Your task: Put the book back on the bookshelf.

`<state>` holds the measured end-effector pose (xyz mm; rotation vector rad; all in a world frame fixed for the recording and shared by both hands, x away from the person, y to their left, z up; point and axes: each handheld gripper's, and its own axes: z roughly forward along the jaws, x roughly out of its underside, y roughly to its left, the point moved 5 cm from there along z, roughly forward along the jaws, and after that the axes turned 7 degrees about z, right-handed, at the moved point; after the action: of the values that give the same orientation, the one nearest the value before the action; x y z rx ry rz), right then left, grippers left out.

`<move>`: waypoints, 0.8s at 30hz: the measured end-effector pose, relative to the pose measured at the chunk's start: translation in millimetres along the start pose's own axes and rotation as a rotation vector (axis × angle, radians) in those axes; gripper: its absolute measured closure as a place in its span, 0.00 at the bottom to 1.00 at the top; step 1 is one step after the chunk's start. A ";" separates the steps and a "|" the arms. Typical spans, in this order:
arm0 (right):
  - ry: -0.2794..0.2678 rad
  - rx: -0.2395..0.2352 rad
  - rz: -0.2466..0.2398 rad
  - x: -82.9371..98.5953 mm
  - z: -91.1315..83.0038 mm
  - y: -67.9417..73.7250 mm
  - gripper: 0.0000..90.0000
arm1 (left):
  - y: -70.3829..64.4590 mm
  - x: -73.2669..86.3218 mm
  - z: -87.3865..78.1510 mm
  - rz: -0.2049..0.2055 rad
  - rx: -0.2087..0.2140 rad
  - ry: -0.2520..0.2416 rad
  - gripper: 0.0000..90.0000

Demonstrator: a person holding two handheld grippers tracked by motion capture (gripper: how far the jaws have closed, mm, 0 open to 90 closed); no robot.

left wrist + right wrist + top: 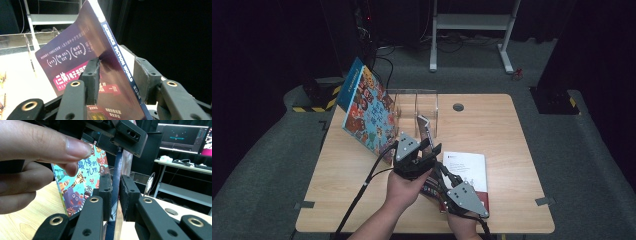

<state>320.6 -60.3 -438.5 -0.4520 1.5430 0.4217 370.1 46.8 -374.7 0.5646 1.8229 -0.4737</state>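
A thin, glossy purple paperback (82, 57) stands upright, pinched by both tongs: left (116, 75) seemingly gripping, right (115, 192) clamped narrow on its spine.

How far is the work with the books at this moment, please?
Looks done: the colourful picture book already leans at the clear rack. In hand: the purple book is upright between both grippers; the left gripper has its fingers either side of the spine, and the right gripper clamps its edge. Probably left: placing this book into the rack, then the white book still flat on the table.
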 end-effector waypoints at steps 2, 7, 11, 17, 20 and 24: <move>0.001 0.000 0.001 0.4 0.3 0.2 0.89 | -0.8 0.1 -0.2 0.000 -0.003 -0.003 0.67; 0.008 -0.010 0.002 2.0 1.4 2.2 0.85 | -1.2 2.2 1.6 -0.014 -0.002 -0.008 0.75; 0.017 -0.066 0.013 4.4 3.1 6.6 0.88 | 1.7 6.4 4.3 -0.040 0.008 -0.006 0.89; 0.028 -0.100 0.053 7.0 1.4 7.0 0.85 | 7.0 10.3 2.9 -0.009 0.009 -0.026 0.94; 0.038 -0.094 0.071 9.1 1.8 2.3 0.82 | 8.7 8.0 -0.9 -0.010 0.015 -0.045 0.94; 0.054 -0.079 0.094 13.2 1.5 -5.2 0.79 | 10.8 6.3 -5.9 0.010 0.019 -0.058 0.94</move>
<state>324.4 -64.2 -451.6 -0.4570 1.6085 0.5487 370.3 59.8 -379.3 0.5677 1.7614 -0.4960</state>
